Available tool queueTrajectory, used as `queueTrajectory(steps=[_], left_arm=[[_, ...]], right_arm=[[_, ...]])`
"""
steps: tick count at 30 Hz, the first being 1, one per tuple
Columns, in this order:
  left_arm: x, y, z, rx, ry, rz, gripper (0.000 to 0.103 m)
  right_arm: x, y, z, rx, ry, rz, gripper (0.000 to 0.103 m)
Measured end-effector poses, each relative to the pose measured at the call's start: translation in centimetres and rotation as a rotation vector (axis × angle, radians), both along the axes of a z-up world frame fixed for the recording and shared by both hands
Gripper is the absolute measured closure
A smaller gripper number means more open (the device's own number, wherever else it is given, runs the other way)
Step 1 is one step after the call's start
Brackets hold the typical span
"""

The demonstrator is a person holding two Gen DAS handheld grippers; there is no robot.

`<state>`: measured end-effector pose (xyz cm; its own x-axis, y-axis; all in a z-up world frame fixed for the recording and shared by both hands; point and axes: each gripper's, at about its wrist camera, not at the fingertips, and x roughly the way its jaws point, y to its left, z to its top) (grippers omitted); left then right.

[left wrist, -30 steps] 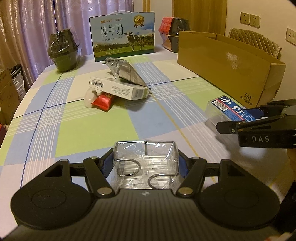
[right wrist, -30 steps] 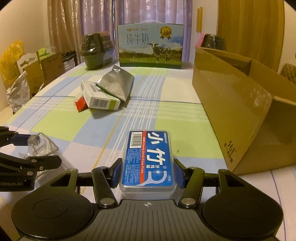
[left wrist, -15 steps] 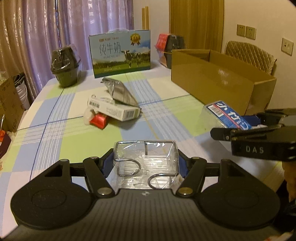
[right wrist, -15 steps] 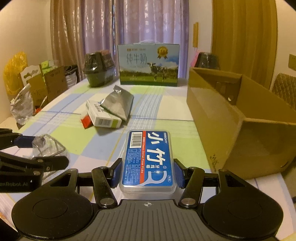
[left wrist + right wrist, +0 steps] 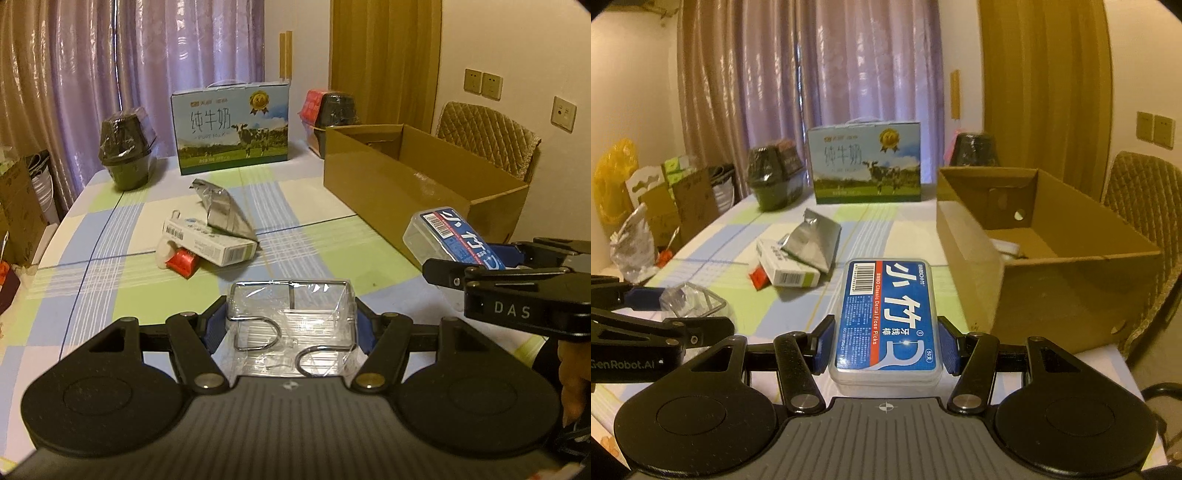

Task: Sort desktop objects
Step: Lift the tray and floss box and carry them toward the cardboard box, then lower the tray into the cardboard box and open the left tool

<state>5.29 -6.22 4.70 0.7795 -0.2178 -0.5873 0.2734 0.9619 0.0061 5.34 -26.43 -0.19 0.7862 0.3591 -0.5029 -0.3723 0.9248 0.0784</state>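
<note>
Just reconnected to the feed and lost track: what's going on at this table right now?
A person is sorting the table with a gripper in each hand. The left gripper is shut on a clear plastic packet of metal hooks; the right gripper is shut on a blue-labelled clear box of floss picks. Both are held above the checked tablecloth, near the open brown cardboard box. A white carton, silver foil pouch and small red packet remain unsorted.

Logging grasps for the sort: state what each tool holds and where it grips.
Left tool: clear plastic pack of metal hooks, pinched across its two sides. Right tool: blue-labelled clear floss pick box, clamped on its long sides near the closer end.
</note>
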Motion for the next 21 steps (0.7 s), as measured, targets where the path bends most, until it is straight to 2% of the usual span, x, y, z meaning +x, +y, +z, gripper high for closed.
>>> queueTrajectory(steps=[11, 21], left_arm=[[0.0, -3.1, 2.2, 0.013, -0.012, -0.043, 0.040], [2.7, -8.0, 4.7, -0.009, -0.040, -0.127, 0.040]], right_arm=[[0.5, -4.3, 3.8, 0.066, -0.042, -0.051, 0.050], [4.2, -9.9, 7.7, 0.037, -0.114, -0.119, 0.050]])
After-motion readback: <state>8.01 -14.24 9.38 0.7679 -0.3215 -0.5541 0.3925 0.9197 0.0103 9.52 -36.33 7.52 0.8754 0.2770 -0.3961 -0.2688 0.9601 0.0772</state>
